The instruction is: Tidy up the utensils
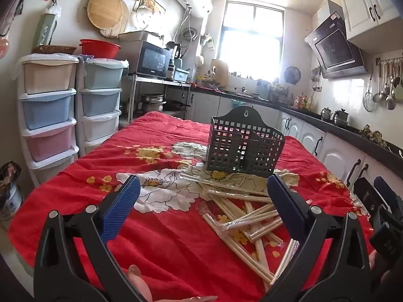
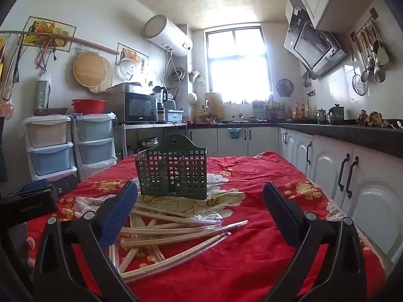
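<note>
On the desk (image 1: pixel 176 251), which wears a red cloth with white and yellow flowers, a heap of wooden chopsticks (image 1: pixel 241 216) lies criss-crossed, several of them in clear plastic sleeves. Just beyond the heap, at about 12 o'clock from it, stands a dark green perforated utensil holder (image 1: pixel 243 148) — upright, with a hanging hole in its raised back and a divider inside. A few sticks reach up to its base; I cannot tell whether they touch it.

The left hand-held gripper (image 1: pixel 201 196) hovers low over the near part of the cloth, pointing roughly level toward the holder. Its fingers are spread wide and grasp nothing; the blue ribbed pad (image 1: pixel 121 211) sits at 9 o'clock, and the other pad overlaps the left edge of the heap in that view. Fingertips of the person's hand show at the bottom edge.

The right hand-held gripper (image 2: pixel 200 196) is likewise released and empty, held level and aimed at the holder — the chopsticks (image 2: pixel 176 229) lie between its fingers and toward 8 o'clock, one blue pad (image 2: pixel 118 216) overlapping them in view. Each gripper shows in the other's camera, side by side, the right one at 3 o'clock of the left.
</note>
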Demonstrator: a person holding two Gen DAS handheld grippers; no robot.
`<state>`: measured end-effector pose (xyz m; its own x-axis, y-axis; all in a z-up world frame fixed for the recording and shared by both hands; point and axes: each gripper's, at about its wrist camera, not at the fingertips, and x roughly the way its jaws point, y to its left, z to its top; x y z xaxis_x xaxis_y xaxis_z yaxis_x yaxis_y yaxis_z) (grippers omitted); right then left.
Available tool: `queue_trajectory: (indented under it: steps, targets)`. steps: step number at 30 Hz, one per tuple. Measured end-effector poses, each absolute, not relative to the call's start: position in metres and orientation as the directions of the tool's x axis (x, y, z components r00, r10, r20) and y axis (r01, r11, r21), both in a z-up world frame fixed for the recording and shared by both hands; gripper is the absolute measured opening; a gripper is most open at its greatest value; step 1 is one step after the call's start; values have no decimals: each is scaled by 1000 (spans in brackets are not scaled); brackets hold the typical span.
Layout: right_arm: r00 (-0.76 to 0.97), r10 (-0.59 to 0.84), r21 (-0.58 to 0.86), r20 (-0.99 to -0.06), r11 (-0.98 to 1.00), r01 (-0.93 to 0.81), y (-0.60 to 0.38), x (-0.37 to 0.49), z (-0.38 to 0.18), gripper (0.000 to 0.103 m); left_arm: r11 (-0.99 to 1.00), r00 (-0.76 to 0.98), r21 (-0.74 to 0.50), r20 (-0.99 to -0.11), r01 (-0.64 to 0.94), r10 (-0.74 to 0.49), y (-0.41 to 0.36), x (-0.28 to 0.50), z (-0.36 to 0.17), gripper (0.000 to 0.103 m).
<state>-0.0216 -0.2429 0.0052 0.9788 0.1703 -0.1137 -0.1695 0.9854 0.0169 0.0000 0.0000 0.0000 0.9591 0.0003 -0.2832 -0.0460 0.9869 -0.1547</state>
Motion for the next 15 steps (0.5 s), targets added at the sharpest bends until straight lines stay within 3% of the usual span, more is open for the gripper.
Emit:
queue_trajectory:
  steps: [15]
  targets:
    - [981,168,27,-102,986,-166,-240,-26,7,97,988,961,-151,-278,-38,-6,-8,0,0,93]
